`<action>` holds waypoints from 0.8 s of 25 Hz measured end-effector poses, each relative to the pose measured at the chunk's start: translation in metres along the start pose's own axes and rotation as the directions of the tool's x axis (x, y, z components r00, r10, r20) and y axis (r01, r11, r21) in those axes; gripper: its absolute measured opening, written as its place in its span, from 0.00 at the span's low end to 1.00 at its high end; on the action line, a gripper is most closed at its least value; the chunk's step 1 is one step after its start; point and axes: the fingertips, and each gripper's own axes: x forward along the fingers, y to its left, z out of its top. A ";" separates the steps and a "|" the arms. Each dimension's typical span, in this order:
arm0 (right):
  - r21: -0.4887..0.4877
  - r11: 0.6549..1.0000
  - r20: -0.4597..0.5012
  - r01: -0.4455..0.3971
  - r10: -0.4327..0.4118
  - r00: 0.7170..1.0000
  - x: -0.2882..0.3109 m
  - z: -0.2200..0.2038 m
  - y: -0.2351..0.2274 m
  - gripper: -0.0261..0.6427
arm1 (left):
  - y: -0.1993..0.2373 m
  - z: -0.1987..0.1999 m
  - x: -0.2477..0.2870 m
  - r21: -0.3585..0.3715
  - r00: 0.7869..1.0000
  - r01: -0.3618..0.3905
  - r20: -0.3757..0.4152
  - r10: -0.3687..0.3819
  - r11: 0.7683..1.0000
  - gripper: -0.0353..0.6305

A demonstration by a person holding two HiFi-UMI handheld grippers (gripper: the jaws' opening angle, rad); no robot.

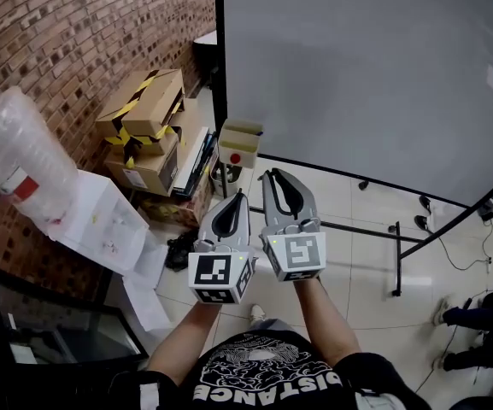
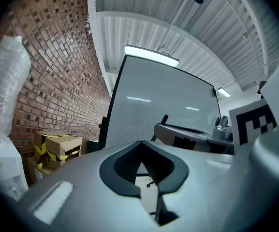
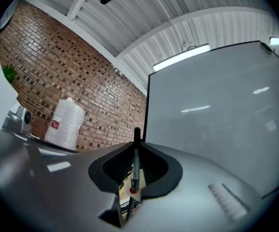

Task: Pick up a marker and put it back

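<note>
At far left a brick wall [image 1: 49, 41] runs back, with a clear jug [image 1: 20, 156] against it and taped boxes [image 1: 148, 118] stacked on the floor beyond. The left gripper [image 1: 237, 196] is held up at chest height, its jaws together with nothing between them. Just beside it, the right gripper [image 1: 273, 176] points a little higher, and in its own view its jaws are clamped on a marker [image 3: 136, 166], which stands along the jaws with its dark tip poking out past them. So the pick-up looks done and the return is the step in hand. The next move calls for carrying the marker to its resting place and opening the jaws only once it is seated. That place is unclear: a small box [image 1: 238, 148] with a red dot sits ahead of both grippers and may be it. To the right stands a whiteboard [image 1: 366, 67], and its floor legs [image 1: 397, 254] cross the path there. No worktop shows.
</note>
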 end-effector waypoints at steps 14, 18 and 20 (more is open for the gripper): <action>0.004 0.998 -0.019 -0.065 0.065 0.998 0.064 -0.038 -0.021 0.09 | 0.024 -0.012 0.050 -0.010 0.999 -0.039 -0.021 0.039 0.999 0.06; -0.004 0.995 -0.052 -0.095 0.095 0.994 0.077 -0.100 -0.035 0.09 | 0.031 -0.015 0.061 -0.009 0.998 -0.057 -0.025 0.057 0.998 0.06; -0.011 0.995 -0.040 -0.102 0.102 0.994 0.085 -0.105 -0.036 0.09 | 0.034 -0.016 0.065 -0.006 0.998 -0.062 -0.026 0.062 0.998 0.06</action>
